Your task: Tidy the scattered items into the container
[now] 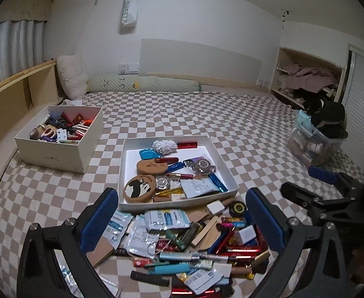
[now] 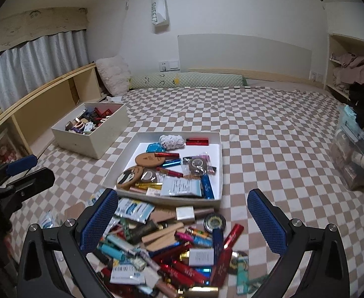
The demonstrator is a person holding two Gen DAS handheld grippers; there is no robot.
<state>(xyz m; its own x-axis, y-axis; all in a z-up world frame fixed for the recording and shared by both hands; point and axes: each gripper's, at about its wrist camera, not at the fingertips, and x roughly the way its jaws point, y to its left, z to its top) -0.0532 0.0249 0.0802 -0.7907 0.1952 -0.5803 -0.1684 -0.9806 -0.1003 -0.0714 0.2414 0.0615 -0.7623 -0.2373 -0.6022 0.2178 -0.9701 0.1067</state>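
Above the pile (image 1: 189, 243), both grippers' fingers (image 1: 100, 219) (image 2: 266, 221) gape empty near the tray (image 1: 228, 171).

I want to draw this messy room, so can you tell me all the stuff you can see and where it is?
Shallow tray: one, white, middle of the bed, partly filled.
Pile of scattered items: one heap, many colours, in front of the tray.
Deep box: one, cream, left of the tray, full of small things.
Bedspread: one, brown and white checks.
Long pillow: one, pale green, at the headboard.
Fluffy cushion: one, white, far left corner.
Clear bin: one, right side.
Left gripper: blue pads, open over the pile.
Right gripper: blue pads, open over the pile.
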